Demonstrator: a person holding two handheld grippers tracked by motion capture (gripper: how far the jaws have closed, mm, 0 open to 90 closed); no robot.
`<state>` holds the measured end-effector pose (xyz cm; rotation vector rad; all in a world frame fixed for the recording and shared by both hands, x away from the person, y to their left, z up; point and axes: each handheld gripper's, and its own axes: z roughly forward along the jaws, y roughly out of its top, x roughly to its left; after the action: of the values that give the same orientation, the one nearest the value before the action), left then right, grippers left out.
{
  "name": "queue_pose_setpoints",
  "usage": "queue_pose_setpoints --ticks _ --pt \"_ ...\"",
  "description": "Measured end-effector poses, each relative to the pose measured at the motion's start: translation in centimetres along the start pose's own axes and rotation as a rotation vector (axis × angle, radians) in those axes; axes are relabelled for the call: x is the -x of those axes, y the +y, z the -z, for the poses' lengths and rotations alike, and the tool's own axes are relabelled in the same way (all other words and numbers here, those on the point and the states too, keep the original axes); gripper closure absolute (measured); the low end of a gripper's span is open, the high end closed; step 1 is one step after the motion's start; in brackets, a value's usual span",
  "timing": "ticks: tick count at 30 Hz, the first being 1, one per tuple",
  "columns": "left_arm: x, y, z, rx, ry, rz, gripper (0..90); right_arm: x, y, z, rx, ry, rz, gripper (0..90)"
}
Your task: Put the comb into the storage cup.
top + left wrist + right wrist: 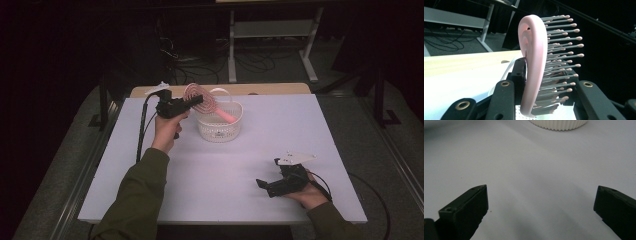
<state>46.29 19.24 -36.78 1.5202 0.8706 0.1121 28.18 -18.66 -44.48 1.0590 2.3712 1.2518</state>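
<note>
Wide bare table (220, 170) lies open between the right gripper (265, 186) and the basket (218, 125). The brush (200, 100), clamped in the left gripper (192, 101), slants across the basket's mouth, its handle end inside, blocking part of it.

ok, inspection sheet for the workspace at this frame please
Surface: white table, bare around the work.
Job's things: pink hairbrush with its handle inside the white basket.
Clutter: nothing seen.
Grippers: left claw shut on the hairbrush head above the basket; right claw open, low over the table, holding nothing.
Cables: a black lead trails from the left claw over the table; another runs from the right one.
Surroundings: dark room, white frame legs and floor cables behind the table.
</note>
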Motion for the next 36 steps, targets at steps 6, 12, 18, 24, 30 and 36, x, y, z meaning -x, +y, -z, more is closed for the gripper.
queue_pose_setpoints --ticks 6,12,18,24,30,36 --pt "-0.1 -0.6 -0.3 -0.009 0.009 0.009 64.9 0.0 0.0 0.0 -0.002 0.001 0.002 0.0" --pt "0.0 -1.1 -0.8 -0.031 0.013 0.005 64.9 0.0 0.0 0.0 -0.003 0.002 0.002 0.0" --pt "0.0 -1.3 -1.0 -0.046 0.017 0.000 64.8 0.0 0.0 0.0 -0.002 0.002 0.003 0.0" --pt "-0.3 -1.7 -1.0 -0.048 0.016 0.020 64.6 -0.1 0.0 0.0 -0.003 0.002 0.003 0.0" --pt "-0.8 -1.8 -0.8 -0.060 0.021 0.039 63.6 -0.1 0.0 -0.1 -0.005 0.001 0.006 0.0" --pt "-0.7 -1.8 -0.8 -0.069 0.033 0.023 62.7 -0.1 0.0 -0.1 -0.008 0.004 0.007 0.0"
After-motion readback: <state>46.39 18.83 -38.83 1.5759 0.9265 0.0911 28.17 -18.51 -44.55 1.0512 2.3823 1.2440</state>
